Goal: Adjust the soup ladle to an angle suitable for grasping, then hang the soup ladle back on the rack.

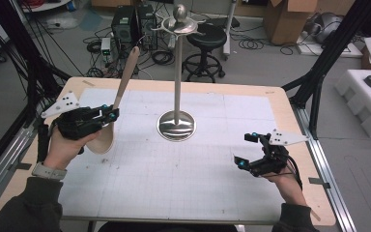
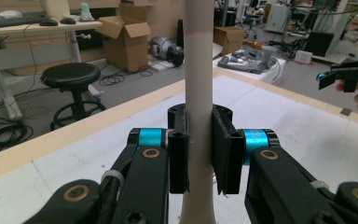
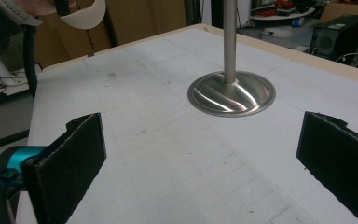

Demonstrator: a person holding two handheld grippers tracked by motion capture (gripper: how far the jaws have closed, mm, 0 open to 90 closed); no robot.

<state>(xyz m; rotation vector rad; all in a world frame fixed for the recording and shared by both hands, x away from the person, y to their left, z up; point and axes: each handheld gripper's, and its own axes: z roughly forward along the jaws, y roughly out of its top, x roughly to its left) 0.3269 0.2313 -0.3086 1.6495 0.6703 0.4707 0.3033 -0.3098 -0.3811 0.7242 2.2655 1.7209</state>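
From the high view, the left gripper is clamped on the handle of a pale wooden spatula, whose handle rises up and away beyond the jaws while its broad blade hangs below them, close by the hand. To the right of those jaws stands a metal stand, a round base with a tall pole, on the white gridded mat. The right gripper hovers near the mat's right edge with its jaws spread apart and nothing between them, well apart from the stand. In the left gripper view, the two black pads press on either side of the spatula handle, which runs straight up between them; the right gripper shows far off at the right. In the right gripper view, the jaws stand wide open at either side; ahead of them and between, the stand's base sits on the mat, and the spatula blade shows at upper left, beyond the left jaw.
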